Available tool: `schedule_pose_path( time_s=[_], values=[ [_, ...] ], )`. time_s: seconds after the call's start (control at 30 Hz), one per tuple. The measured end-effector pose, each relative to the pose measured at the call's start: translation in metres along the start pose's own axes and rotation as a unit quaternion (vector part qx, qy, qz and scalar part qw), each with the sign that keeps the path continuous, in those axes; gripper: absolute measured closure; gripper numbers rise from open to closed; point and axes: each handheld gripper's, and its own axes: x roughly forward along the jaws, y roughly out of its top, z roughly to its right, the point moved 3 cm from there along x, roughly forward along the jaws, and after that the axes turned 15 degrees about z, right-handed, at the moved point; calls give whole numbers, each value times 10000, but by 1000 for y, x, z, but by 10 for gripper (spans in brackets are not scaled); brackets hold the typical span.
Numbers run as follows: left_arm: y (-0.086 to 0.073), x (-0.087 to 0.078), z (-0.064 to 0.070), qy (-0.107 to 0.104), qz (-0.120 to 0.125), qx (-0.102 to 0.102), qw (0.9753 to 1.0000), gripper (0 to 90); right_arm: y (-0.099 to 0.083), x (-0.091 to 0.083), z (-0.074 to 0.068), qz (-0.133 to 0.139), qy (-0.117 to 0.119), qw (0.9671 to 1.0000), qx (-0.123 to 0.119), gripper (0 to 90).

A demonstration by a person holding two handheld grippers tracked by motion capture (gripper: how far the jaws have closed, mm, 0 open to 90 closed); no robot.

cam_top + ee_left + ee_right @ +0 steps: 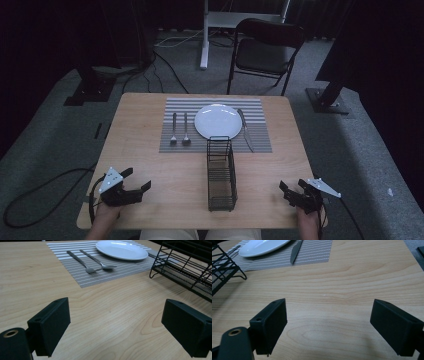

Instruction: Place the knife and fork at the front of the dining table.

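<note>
Left hand-held gripper point(136, 181) and right hand-held gripper point(292, 190) are resting wide open, holding nothing, on the pale wooden worktop point(150, 165), flanking the black wire rack point(221, 175).

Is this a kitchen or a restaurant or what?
Probably neither: it looks like a recording room set up as a dinner place. A wooden table stands on grey carpet before dark curtains, with floor cables and a folding chair.

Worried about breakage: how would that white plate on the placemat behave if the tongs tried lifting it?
The white plate looks glossy and glazed, so it is probably slippery between flat jaws. Its shallow rim lies low on the striped placemat, likely hard to get under. It seems ceramic, so probably stiff and fragile if dropped.
</note>
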Motion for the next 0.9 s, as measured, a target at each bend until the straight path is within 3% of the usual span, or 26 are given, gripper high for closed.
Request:
schedule_pose_path(
  time_s=[0.23, 0.67, 0.9],
  values=[
    [-5, -16, 1, 59, -1, -38, 10000, 83, 0, -1, 0, 16, -24, 10000, 44, 135],
    [-15, -42, -11, 370, 50, -160, 9992, 83, 0, -1, 1, 80, -89, 9999, 50, 135],
    [-19, -57, -15, 530, 84, -116, 9985, 83, 0, -2, 1, 98, -98, 9999, 72, 135]
  ],
)
